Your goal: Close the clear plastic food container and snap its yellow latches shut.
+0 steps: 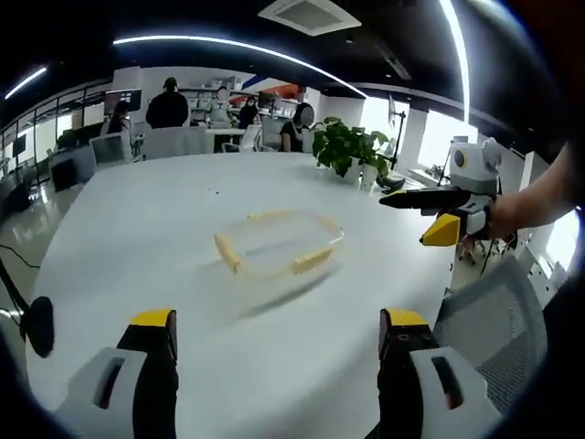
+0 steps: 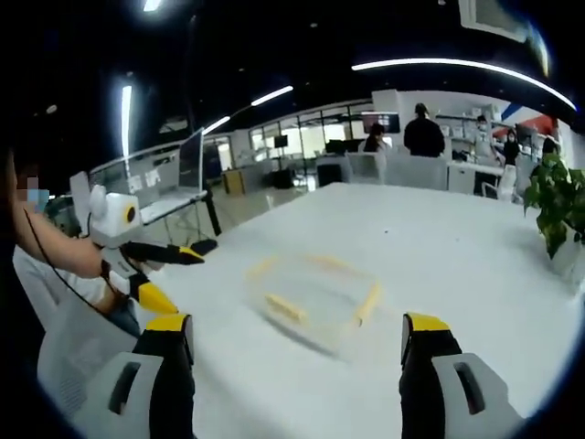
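bright ceiling strips | glare on table (image 1: pixel 137 247) | container (image 1: pixel 277 243) seemingly motion-blurred

The left gripper view looks forward and slightly down over a wide white tabletop (image 1: pixel 137 238) from near its edge, its own left claw (image 1: pixel 279 343) rising at the bottom, jaws spread apart. A clear plastic food container with yellow latches (image 1: pixel 279 242) lies mid-distance ahead. The right gripper view faces the same container (image 2: pixel 315 293) from another side, at similar range, its right claw (image 2: pixel 297 347) likewise parted. Each view catches the other claw (right (image 1: pixel 430 215), left (image 2: pixel 183 270)), and both share the leafy green potted plant (image 1: pixel 347 146) (image 2: pixel 558 206).
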Demonstrator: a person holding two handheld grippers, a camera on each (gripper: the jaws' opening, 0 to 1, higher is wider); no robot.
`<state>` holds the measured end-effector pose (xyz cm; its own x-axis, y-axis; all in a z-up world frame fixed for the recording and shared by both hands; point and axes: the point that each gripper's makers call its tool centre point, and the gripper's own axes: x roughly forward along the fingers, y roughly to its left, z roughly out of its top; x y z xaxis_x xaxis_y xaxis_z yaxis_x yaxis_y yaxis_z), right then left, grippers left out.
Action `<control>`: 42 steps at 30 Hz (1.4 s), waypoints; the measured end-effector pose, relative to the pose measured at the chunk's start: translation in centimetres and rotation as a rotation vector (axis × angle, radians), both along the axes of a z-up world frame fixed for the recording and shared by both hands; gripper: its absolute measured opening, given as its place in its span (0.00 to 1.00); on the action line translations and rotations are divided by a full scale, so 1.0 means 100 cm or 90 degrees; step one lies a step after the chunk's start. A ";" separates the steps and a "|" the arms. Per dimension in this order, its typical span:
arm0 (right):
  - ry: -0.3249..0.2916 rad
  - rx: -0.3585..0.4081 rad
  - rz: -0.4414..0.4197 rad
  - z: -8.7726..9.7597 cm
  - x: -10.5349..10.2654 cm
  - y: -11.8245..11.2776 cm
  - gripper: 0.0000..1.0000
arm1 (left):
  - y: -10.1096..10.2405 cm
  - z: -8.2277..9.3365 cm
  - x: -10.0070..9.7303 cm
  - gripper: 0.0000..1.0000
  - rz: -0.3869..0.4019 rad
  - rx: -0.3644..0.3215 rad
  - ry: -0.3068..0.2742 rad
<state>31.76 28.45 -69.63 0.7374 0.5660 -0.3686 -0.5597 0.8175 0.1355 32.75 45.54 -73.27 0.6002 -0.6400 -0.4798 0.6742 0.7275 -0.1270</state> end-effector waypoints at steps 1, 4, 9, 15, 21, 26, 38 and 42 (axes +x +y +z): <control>0.003 -0.001 0.001 -0.001 -0.003 0.000 0.95 | 0.001 -0.001 -0.002 0.91 -0.001 0.003 0.002; 0.004 0.003 0.004 -0.002 -0.012 0.000 0.95 | 0.001 0.003 -0.006 0.91 0.002 -0.007 -0.004; 0.004 0.011 -0.004 -0.003 -0.019 -0.001 0.95 | 0.005 0.008 -0.011 0.90 0.017 -0.021 -0.009; -0.001 0.032 -0.007 0.001 -0.025 0.001 0.95 | 0.011 0.011 -0.018 0.90 0.031 -0.037 -0.012; -0.016 0.042 -0.005 0.008 -0.031 0.000 0.96 | 0.015 0.017 -0.024 0.90 0.039 -0.051 -0.023; -0.014 0.053 -0.005 0.008 -0.041 -0.001 0.95 | 0.016 0.021 -0.026 0.89 0.051 -0.061 -0.034; -0.017 0.071 -0.034 0.009 -0.055 -0.012 0.95 | 0.016 0.024 -0.045 0.88 0.059 -0.077 -0.046; -0.036 0.073 -0.032 0.019 -0.059 -0.012 0.95 | 0.015 0.027 -0.049 0.86 0.059 -0.072 -0.056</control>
